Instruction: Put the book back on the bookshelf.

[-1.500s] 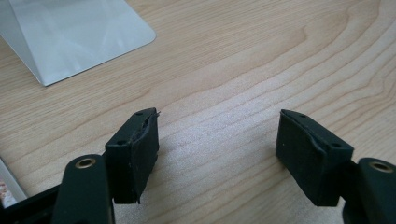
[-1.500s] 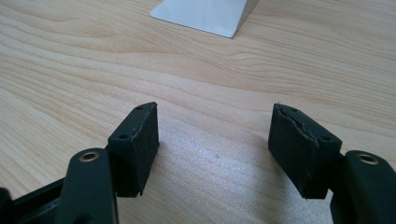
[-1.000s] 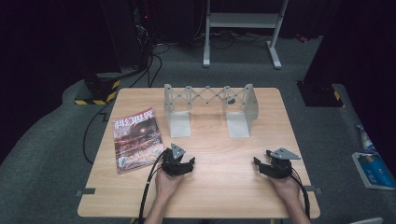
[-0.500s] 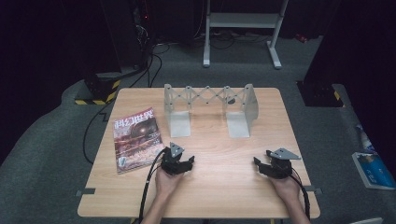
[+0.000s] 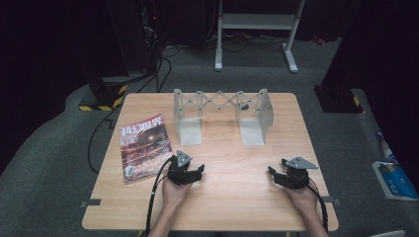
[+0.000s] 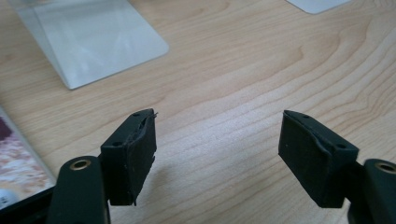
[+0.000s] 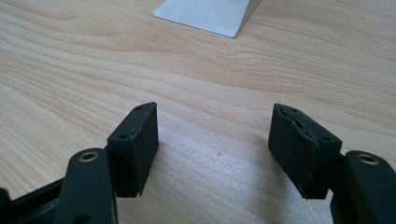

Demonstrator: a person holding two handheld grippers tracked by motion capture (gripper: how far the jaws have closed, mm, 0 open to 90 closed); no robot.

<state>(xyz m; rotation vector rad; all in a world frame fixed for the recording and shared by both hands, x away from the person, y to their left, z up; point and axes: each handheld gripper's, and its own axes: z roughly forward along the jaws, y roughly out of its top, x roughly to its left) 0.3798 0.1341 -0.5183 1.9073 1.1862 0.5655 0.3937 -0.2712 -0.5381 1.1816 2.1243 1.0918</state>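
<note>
My left gripper rests low over the wooden table, just right of a magazine with a reddish cover. Its jaws stand wide apart and have just been opening a little further, with bare wood between them. My right gripper sits near the table's right front, open, with nothing between its pads. A grey metal extendable rack stands at the back middle. One of its flat feet lies ahead of the left gripper, the other ahead of the right.
The magazine's corner lies beside the left jaw. Black cables trail from both grippers off the front edge. Beyond the table are a white stand's legs, dark equipment and floor cables. Open wood lies between the two grippers.
</note>
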